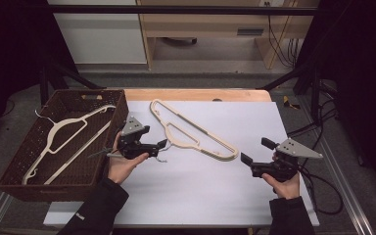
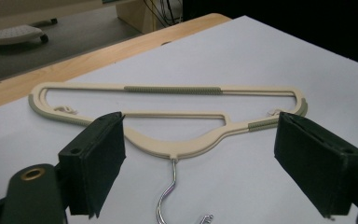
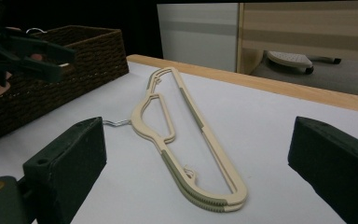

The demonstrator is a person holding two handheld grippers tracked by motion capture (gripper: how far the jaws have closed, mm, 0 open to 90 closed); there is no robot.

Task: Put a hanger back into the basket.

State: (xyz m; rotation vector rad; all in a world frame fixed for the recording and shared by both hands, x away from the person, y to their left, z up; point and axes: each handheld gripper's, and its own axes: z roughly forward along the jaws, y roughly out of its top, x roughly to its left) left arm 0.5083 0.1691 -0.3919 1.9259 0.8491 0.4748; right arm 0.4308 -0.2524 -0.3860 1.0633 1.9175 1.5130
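A cream hanger (image 1: 191,129) with grey-green grip strips lies flat on the white sheet (image 1: 200,191), its metal hook (image 1: 162,155) pointing toward my left hand. My left gripper (image 1: 160,147) hovers by that hook, jaws open. In the left gripper view its pads (image 2: 98,163) straddle the hanger's neck (image 2: 168,144) and hook (image 2: 168,200) without touching. My right gripper (image 1: 257,151) rests near the sheet's right side, open and empty, just off the hanger's far end (image 3: 214,198). The left gripper (image 3: 32,53) appears in the right gripper view at upper left.
A dark wicker basket (image 1: 39,171) stands at the table's left edge with another cream hanger (image 1: 63,134) inside. The wooden table edge (image 1: 196,94) runs along the back. Cables (image 1: 323,191) trail off the right side.
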